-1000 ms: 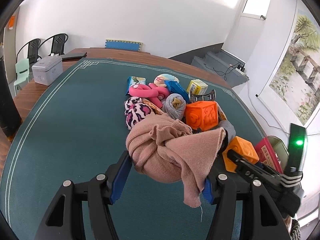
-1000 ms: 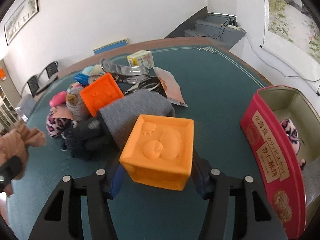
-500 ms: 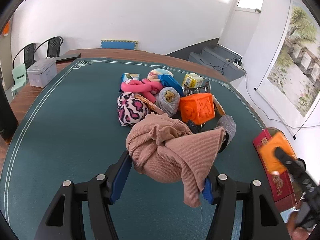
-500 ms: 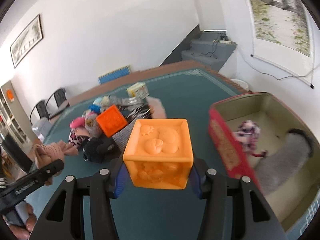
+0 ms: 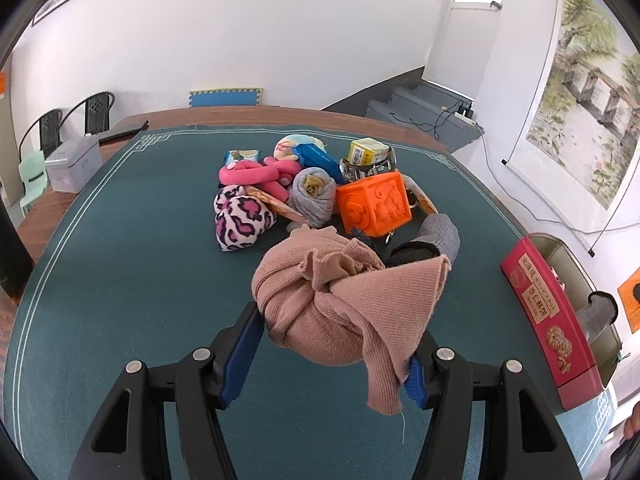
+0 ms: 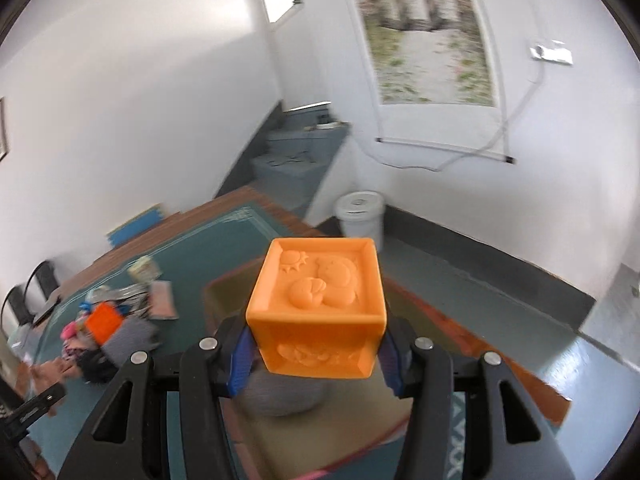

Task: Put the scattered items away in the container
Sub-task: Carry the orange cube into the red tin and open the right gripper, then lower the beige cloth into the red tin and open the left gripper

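Note:
My left gripper (image 5: 334,354) is shut on a rolled pink cloth bundle (image 5: 340,300) and holds it above the green table mat (image 5: 120,280). My right gripper (image 6: 316,354) is shut on an orange embossed toy cube (image 6: 318,304) and holds it over the open red tin box (image 5: 548,320), whose inside (image 6: 416,320) shows under the cube with a grey sock roll (image 6: 280,396) in it. A pile of items lies mid-table: a second orange cube (image 5: 374,208), a leopard-print sock (image 5: 240,222), a grey sock roll (image 5: 312,196) and a pink plush toy (image 5: 256,174).
A yellow carton (image 5: 366,152) and a blue packet (image 5: 320,158) lie at the back of the pile. A grey storage box (image 5: 72,164) stands at the table's far left. A white bucket (image 6: 360,214) stands on the floor beyond the tin.
My right gripper has carried the orange cube away from the pile to above the red tin. My left gripper has risen a little with the pink bundle still in it.

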A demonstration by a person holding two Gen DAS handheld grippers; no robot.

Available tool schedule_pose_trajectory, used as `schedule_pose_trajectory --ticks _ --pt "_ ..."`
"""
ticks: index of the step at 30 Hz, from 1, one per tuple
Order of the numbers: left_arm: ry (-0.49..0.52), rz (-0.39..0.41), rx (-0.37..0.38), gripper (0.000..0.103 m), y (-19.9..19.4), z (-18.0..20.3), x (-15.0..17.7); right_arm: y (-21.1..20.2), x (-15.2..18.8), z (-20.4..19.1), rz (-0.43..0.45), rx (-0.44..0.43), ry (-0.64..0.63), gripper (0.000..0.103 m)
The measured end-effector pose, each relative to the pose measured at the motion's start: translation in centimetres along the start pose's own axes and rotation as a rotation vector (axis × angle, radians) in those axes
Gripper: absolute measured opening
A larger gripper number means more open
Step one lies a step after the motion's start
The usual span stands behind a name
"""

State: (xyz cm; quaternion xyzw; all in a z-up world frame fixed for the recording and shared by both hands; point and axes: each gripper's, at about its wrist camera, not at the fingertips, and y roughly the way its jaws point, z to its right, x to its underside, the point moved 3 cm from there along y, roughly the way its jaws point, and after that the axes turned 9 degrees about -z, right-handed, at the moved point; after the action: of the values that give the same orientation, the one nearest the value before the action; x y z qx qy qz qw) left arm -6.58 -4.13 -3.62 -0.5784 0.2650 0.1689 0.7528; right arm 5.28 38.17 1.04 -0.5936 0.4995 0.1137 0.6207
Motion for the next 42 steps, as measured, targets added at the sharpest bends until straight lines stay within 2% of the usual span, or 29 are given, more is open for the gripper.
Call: schedule_pose_trajectory --ticks 5,13,23,28,34,42 --pt "0.030 0.003 -0.007 0.064 -0.2 1.0 0.2 1.3 -0.5 2.6 -0.027 0.044 0.022 0.056" --pt "0.076 -0.011 0.017 0.064 -0.4 3.7 0.6 3.1 -0.5 3.7 -0.076 0.018 0.041 0.058" --pt "0.135 -0.041 0.065 0.064 -0.6 7.9 1.2 2.0 0.0 5.4 -0.008 -0.008 0.090 0.061" --pt "0.207 -0.056 0.142 0.064 -1.2 12.2 1.6 1.6 0.3 6.5 0.018 -0.013 0.125 0.061" --pt "0.323 -0.085 0.287 0.064 -2.0 19.1 2.7 1.1 0.8 8.0 0.027 -0.018 0.150 0.061" --pt "0.454 -0.095 0.355 0.064 -1.5 26.4 3.6 0.3 1.5 10.2 0.032 -0.007 0.161 0.061"
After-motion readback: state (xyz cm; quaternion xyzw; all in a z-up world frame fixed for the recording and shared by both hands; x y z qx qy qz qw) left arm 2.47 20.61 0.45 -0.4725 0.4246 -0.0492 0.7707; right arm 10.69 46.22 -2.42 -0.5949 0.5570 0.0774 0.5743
